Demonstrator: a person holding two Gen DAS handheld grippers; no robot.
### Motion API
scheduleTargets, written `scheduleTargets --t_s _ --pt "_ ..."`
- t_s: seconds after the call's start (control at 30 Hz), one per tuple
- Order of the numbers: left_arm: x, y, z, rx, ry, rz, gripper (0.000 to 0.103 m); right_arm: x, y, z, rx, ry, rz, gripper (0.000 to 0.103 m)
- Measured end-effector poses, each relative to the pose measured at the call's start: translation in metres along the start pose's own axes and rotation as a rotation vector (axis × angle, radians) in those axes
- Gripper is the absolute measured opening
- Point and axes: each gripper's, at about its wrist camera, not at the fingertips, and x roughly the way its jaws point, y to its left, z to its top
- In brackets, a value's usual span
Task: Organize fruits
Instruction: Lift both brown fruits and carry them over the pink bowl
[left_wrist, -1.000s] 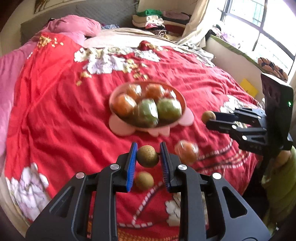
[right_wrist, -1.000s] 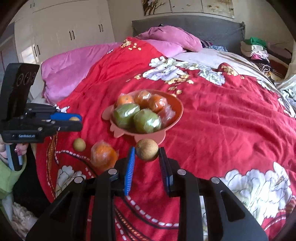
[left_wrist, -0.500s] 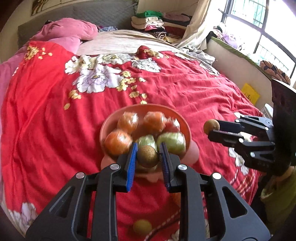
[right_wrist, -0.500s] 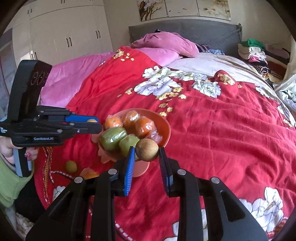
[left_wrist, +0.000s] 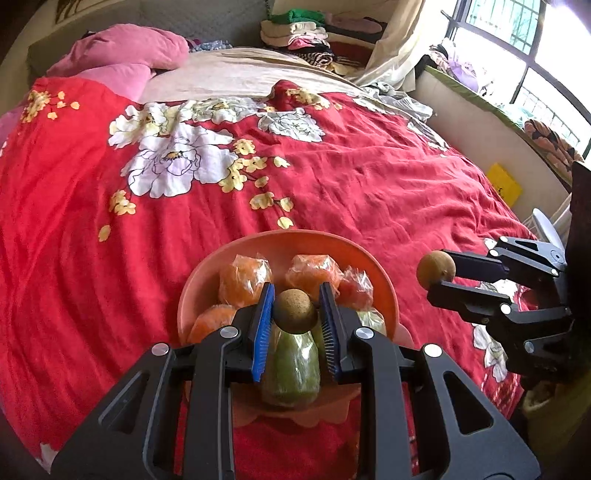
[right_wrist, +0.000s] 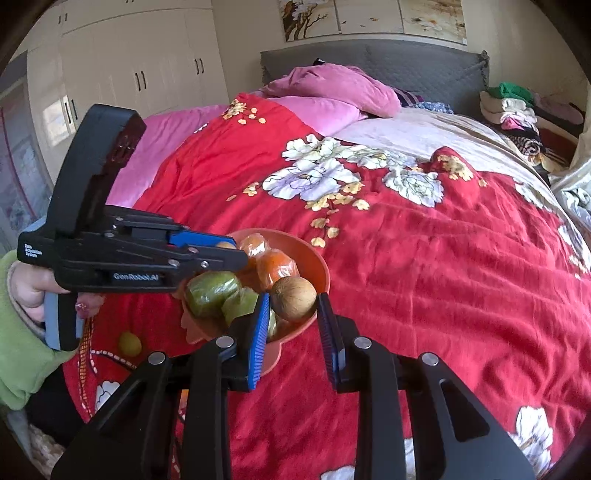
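So there's an orange bowl (left_wrist: 207, 280) on the red bedspread, loaded with plastic-wrapped oranges (left_wrist: 245, 275) and green fruits (right_wrist: 212, 293). Two small round brown fruits are up in the air, one (left_wrist: 294, 311) over the bowl, the other (right_wrist: 293, 298) by its rim. A little yellowish one (right_wrist: 129, 343) sits on the bed.

The left gripper (left_wrist: 295, 314) points forward and down. Its two black fingers (left_wrist: 261, 325) have blue pads and are squeezed together on a small round brown fruit (left_wrist: 294, 311). A hand (right_wrist: 35, 291) in a green sleeve (right_wrist: 18, 354) holds this gripper by its handle, with the fingers pointing sideways in the right wrist view.

The right gripper (right_wrist: 293, 314) also points forward and down. Its fingers (right_wrist: 258, 332) are pressed on another small round brown fruit (right_wrist: 294, 293). In the left wrist view it reaches in from the right side, with its fruit held at the very tip.
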Motion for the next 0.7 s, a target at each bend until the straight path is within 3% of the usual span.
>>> scheduleTargets --t_s 0.7 --pt "0.016 0.003 0.005 -0.006 0.01 -0.002 0.017 0.031 0.003 -0.008 0.011 0.061 0.025 0.025"
